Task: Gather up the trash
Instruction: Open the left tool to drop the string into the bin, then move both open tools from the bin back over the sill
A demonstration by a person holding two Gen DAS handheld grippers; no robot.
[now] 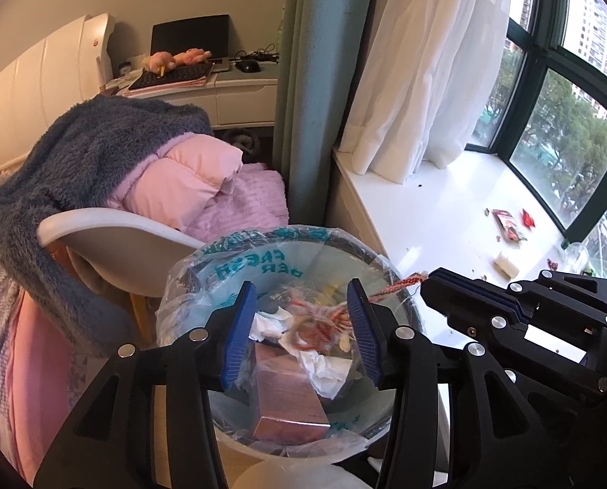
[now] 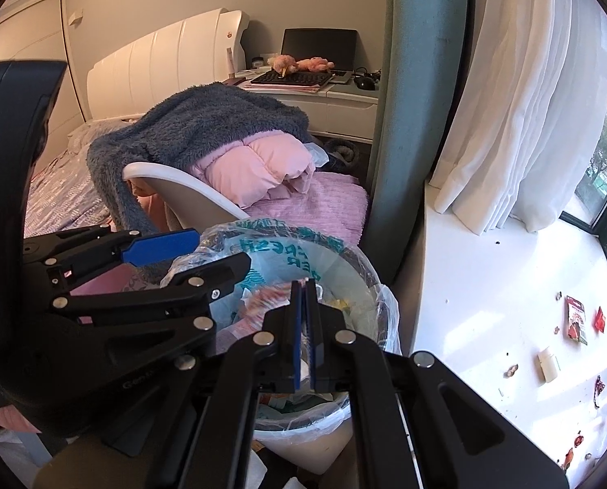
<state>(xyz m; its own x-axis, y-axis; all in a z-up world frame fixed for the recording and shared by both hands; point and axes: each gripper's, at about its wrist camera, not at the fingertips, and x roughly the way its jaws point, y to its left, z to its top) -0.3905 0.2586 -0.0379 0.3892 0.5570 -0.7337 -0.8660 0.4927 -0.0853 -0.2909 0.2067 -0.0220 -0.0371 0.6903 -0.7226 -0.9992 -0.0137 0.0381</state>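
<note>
Grey fleece [image 1: 99,150] over white chair [image 1: 111,236], pink quilt [image 1: 189,179], laptop [image 1: 189,36] behind.

Bag-lined bin [image 1: 205,269] of tissues, perhaps wrappers; windowsill scraps [image 2: 574,320]

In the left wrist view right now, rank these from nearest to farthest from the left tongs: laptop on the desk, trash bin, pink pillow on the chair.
1. trash bin, directly under the left tongs.
2. pink pillow, beyond the bin, up-left on the white chair.
3. laptop, farthest, on the desk at the back wall.
</note>
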